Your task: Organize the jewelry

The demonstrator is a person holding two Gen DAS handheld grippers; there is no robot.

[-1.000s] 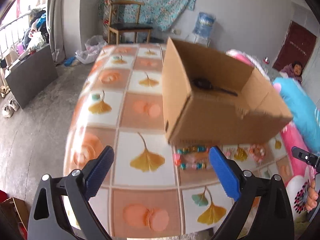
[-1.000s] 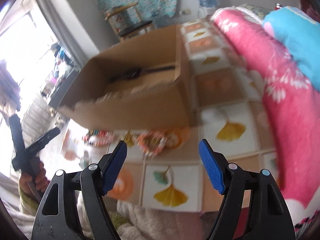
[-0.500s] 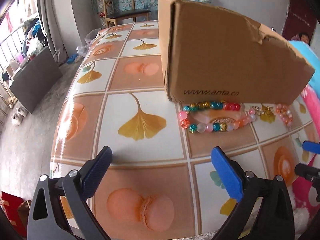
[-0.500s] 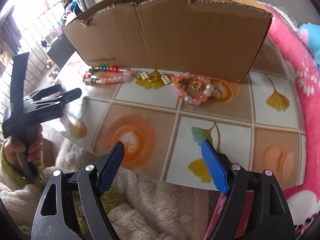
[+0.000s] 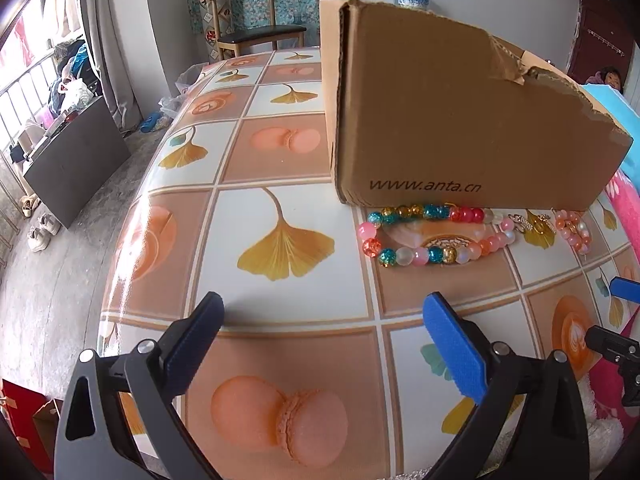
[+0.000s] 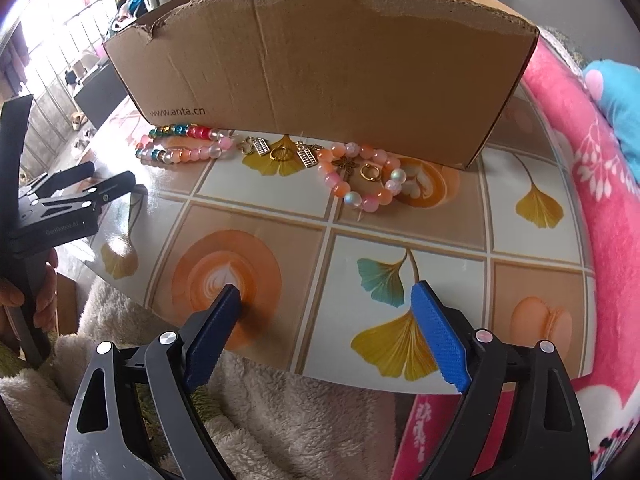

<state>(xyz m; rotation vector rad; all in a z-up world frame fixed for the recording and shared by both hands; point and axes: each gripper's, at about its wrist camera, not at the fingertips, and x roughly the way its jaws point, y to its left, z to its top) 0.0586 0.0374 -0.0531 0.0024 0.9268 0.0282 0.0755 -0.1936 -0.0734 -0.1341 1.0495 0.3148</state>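
Right along the foot of the cardboard box, the multicoloured bead bracelet lies flat on the tablecloth, its long axis parallel to the box wall, with small gold charms and the peach bead bracelet further right. Ahead and right of the left gripper, it sits nearer that one; the right gripper faces the peach loop. Both stand wide and empty, lower and closer than half a second ago.
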